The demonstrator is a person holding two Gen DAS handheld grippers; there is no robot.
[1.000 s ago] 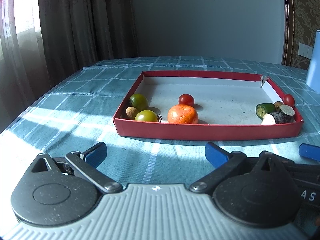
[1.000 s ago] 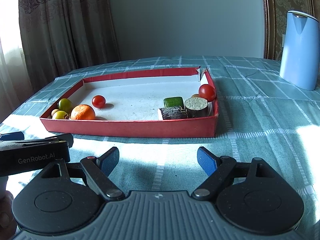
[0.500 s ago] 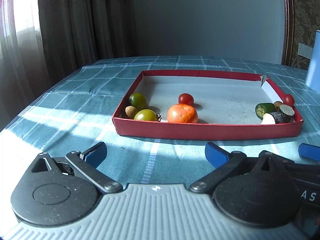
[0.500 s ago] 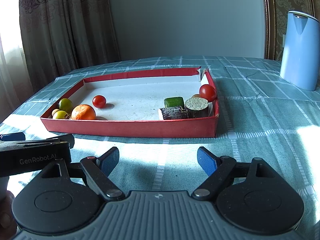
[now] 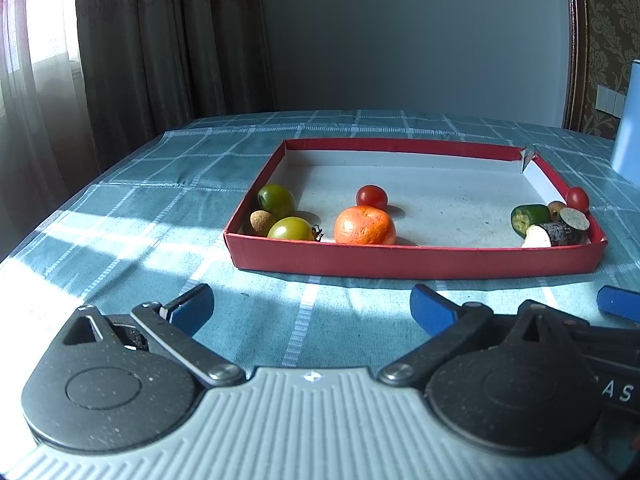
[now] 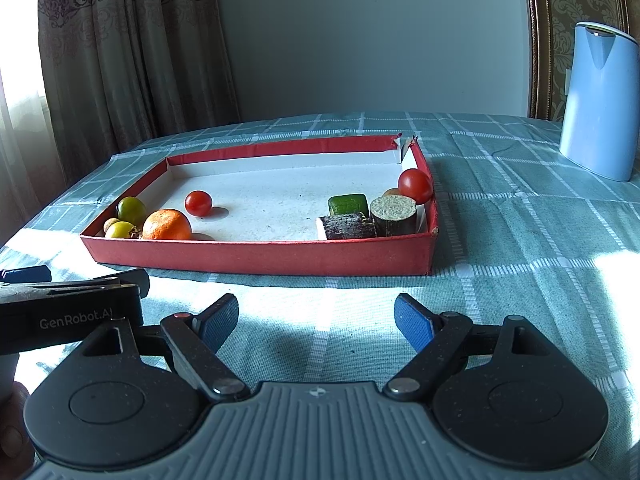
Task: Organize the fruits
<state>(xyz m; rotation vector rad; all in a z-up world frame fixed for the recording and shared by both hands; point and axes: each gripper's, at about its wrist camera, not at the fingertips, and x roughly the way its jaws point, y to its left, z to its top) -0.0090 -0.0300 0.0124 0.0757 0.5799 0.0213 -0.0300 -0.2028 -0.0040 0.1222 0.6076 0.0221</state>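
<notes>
A shallow red tray (image 5: 416, 262) (image 6: 260, 258) lies on the checked tablecloth. At its left end sit two green tomatoes (image 5: 276, 200) (image 5: 291, 229), a small brown fruit (image 5: 260, 222) and an orange (image 5: 365, 225) (image 6: 167, 225), with a red tomato (image 5: 372, 197) (image 6: 198, 203) behind. At the right end lie a green cucumber piece (image 6: 347, 204), two dark cut stalk pieces (image 6: 347, 227) (image 6: 393, 216) and another red tomato (image 6: 415, 186). My left gripper (image 5: 312, 306) and right gripper (image 6: 316, 316) hover open and empty over the cloth, short of the tray's near wall.
A tall light-blue jug (image 6: 598, 106) stands on the table at the far right. Curtains hang behind the table's left side. The left gripper's body (image 6: 68, 312) lies close beside the right one. Sunlit cloth stretches in front of the tray.
</notes>
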